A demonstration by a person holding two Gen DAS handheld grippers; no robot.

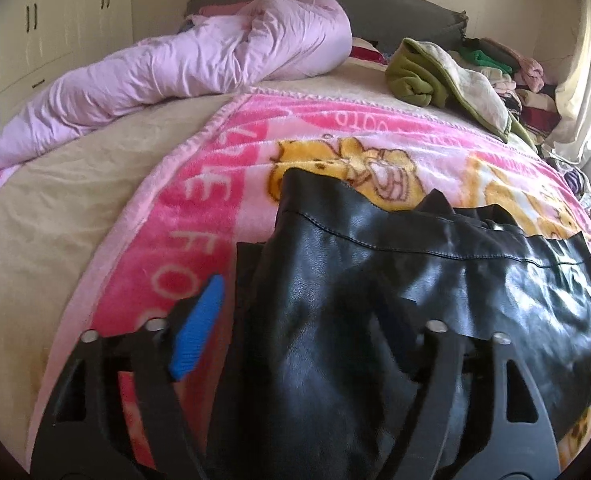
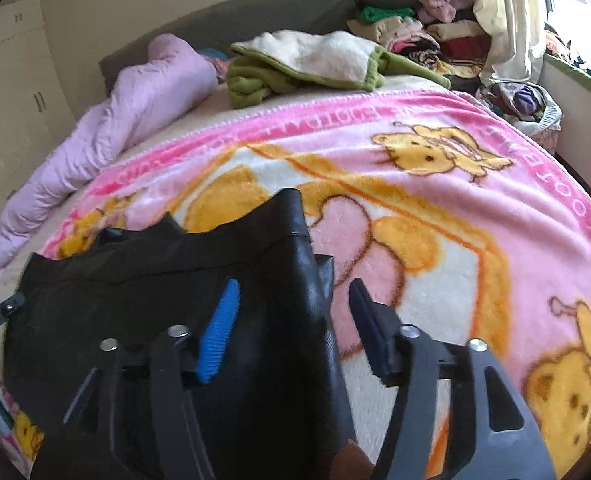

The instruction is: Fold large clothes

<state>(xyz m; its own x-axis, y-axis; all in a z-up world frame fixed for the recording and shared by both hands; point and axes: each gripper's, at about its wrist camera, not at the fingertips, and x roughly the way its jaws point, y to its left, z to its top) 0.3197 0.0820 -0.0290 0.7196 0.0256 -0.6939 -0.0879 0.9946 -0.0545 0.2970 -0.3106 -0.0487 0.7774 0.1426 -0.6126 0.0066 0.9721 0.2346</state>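
both jaws apart over the black leather garment (image 1: 375,280); only the right wrist view shows both pads (image 2: 219,336).

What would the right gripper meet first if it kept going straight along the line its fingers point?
Most likely the black leather garment, whose edge already lies between the open right gripper jaws. Just past that edge comes the pink cartoon blanket; depth is hard to judge.
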